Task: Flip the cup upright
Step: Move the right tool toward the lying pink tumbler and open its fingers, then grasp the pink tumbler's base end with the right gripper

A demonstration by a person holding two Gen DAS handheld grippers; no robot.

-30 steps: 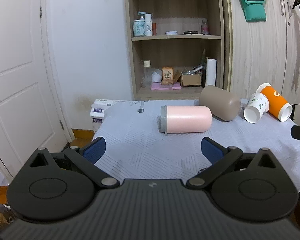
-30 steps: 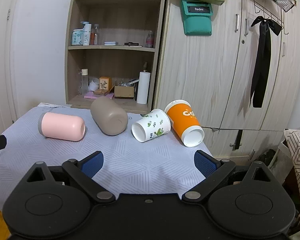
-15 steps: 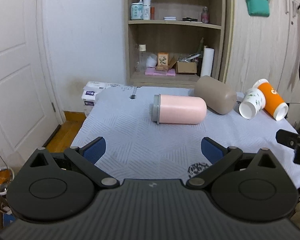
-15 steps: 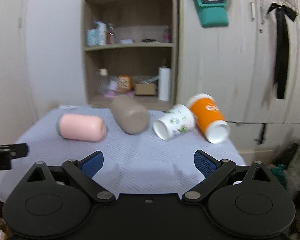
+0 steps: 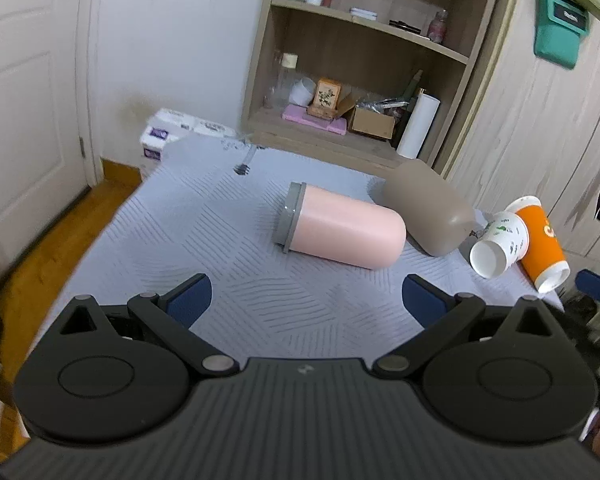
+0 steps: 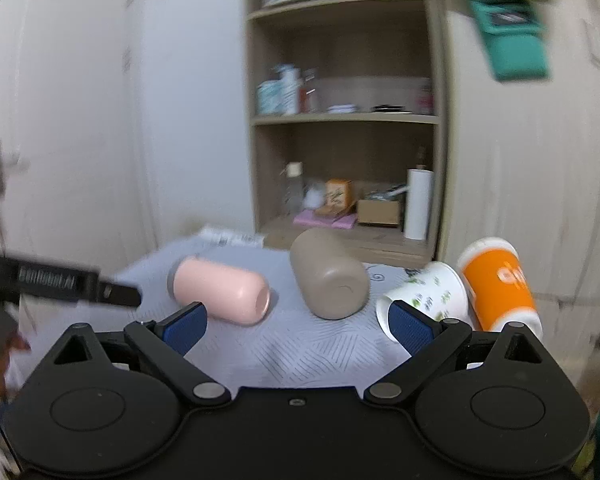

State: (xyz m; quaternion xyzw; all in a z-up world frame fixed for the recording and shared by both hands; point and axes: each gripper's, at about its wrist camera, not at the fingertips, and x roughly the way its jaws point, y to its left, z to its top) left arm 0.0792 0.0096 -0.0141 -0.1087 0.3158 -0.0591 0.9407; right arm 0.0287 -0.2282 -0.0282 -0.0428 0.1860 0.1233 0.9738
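Blue rubber pads face each other across a wide gap on my left gripper (image 5: 307, 300); its jaws are spread and hold nothing. Same on my right gripper (image 6: 298, 328): blue pads far apart, nothing pinched.

Left wrist view, outward from the jaws: pale grey patterned tablecloth (image 5: 204, 240) directly beneath. At 12 o'clock, just beyond the pads, the pink cylindrical tumbler with a grey rim band (image 5: 342, 228) lies on its side, rim toward 9 o'clock. At 1 o'clock, the taupe matte tumbler (image 5: 428, 208) also lies on its side, close beside the pink one; I cannot tell if they touch. At 2 o'clock, the white paper cup with green leaf print (image 5: 498, 242) lies tipped, mouth toward me, leaning against the orange paper cup (image 5: 542, 244), likewise on its side. A blue pad of the other gripper shows at the 3 o'clock edge.

Right wrist view is motion-blurred. The pink tumbler (image 6: 220, 290) sits at 11 o'clock, the taupe one (image 6: 328, 276) at 12, the white cup (image 6: 428, 296) just behind my right-hand pad at 1 o'clock, the orange cup (image 6: 496, 284) at 2. A black finger of the left gripper reaches in from 9 o'clock.

Beyond the table: a wooden open shelf unit (image 5: 364, 80) at 12 o'clock, a white panelled door (image 5: 24, 92) at 9.
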